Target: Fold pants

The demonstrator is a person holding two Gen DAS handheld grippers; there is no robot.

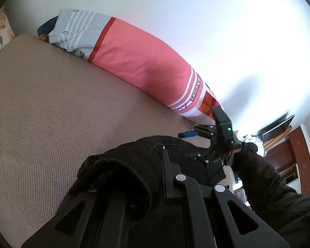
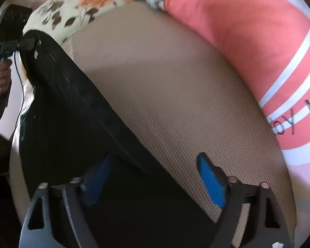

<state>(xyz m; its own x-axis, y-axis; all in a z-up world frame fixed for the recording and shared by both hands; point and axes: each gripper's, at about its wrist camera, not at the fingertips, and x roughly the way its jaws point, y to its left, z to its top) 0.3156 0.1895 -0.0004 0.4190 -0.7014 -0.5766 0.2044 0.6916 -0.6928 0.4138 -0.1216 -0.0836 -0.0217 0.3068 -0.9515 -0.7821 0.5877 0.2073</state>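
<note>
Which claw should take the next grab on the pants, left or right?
Likely right. The right claw is open, straddling the pants edge; the left claw is shut on their far end.

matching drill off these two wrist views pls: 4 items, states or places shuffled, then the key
Items:
1. left hand-held gripper
2. right hand-held gripper
3. black fabric pants
4. long coral-pink bolster pillow with white stripes

States or places:
A. lies along the white wall at the far edge of the tan woven mattress
B. jaws apart, one blue pad over the pants, the other over the mattress
C. shut on the fabric
D. one end raised off the mattress

Pairs: 1-C, 2-B, 3-D, 4-A
</note>
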